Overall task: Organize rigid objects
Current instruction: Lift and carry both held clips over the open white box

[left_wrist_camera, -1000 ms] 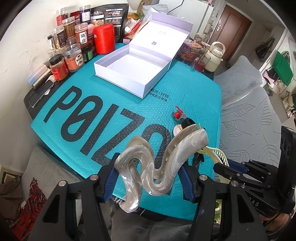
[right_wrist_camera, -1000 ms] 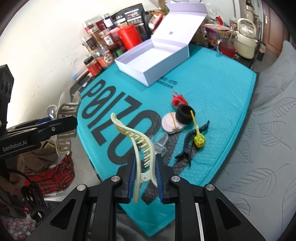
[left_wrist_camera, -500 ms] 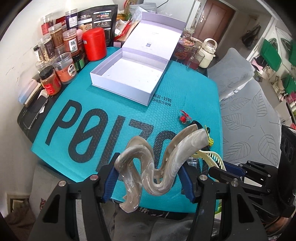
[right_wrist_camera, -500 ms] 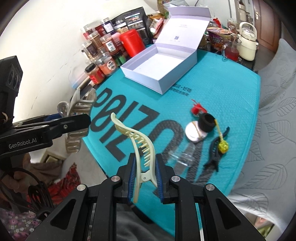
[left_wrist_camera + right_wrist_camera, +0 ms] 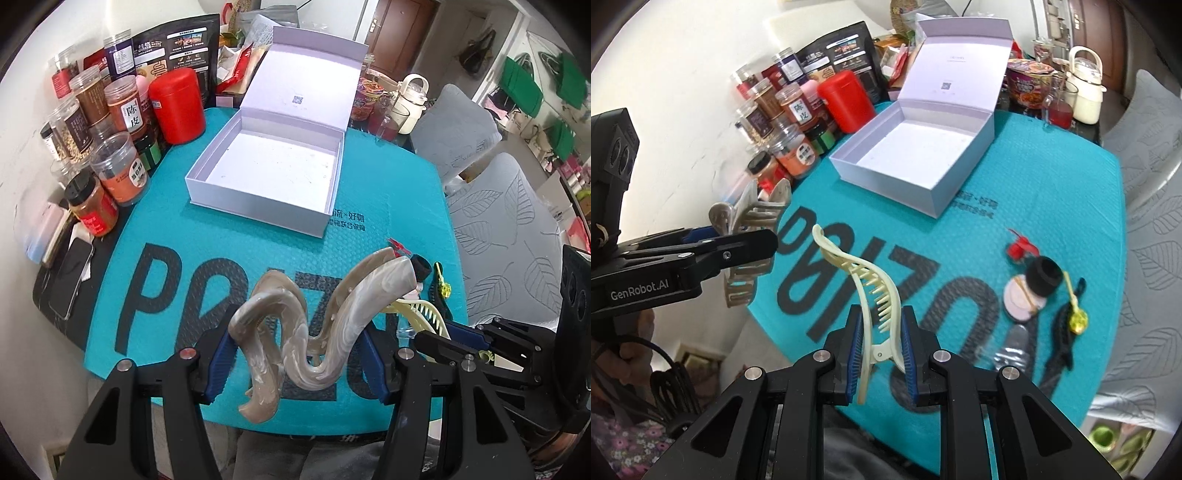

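Both tongs are loaded, so I'm mid-carry. My left tongs (image 5: 299, 363) are closed across the wavy claw clip (image 5: 314, 325), a glossy marbled beige plastic piece with thick S-curves, held up off the bench. My right tongs (image 5: 881, 354) are pinched narrow on the hinge end of the comb clip (image 5: 866, 295), a slim cream plastic clip with a curved spine and a row of thin teeth, pointing up and away from me.

I judge the step in hand is bringing both clips to the box (image 5: 269, 173), which sits open near the far edge of the mat (image 5: 388, 192), lid propped back, nothing in its tray that I can see. Next I'd move each clip over a box wall and lower it before letting go; the claw clip is bulky, so it wants room.

Not yet collected, near the mat's right edge: a red clip (image 5: 1019, 249), a black cap (image 5: 1043, 277) touching a round compact (image 5: 1021, 297), a yellow pin (image 5: 1076, 317), a black clip (image 5: 1062, 343) and something clear, blurred.
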Available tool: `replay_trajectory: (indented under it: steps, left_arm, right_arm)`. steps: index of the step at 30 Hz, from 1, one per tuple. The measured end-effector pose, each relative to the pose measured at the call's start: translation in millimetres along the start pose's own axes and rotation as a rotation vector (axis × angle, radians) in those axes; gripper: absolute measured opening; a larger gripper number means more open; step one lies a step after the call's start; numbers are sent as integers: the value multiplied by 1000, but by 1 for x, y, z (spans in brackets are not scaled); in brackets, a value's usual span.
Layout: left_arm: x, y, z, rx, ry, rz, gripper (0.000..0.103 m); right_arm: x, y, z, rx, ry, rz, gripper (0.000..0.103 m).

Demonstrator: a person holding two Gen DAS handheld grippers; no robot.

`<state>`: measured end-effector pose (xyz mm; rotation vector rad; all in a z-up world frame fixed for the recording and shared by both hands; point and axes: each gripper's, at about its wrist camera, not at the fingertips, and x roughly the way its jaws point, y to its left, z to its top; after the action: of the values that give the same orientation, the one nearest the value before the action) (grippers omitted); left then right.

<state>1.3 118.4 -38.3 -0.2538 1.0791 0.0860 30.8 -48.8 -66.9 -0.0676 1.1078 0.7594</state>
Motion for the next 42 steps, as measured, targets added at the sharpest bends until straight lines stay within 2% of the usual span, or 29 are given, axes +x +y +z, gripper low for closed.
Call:
replay_trajectory:
  steps: [13, 33, 42]
  left_arm:
    - [23, 32, 50, 97, 2, -48, 59]
    - [92, 54, 142, 205, 48, -82, 59]
    - [122, 60, 177, 234, 39, -87, 59]
  right_arm:
    - [29, 15, 38, 63, -44, -53, 20]
    - [87, -12, 121, 121, -33, -107, 20]
    - [111, -28, 155, 110, -53, -126, 20]
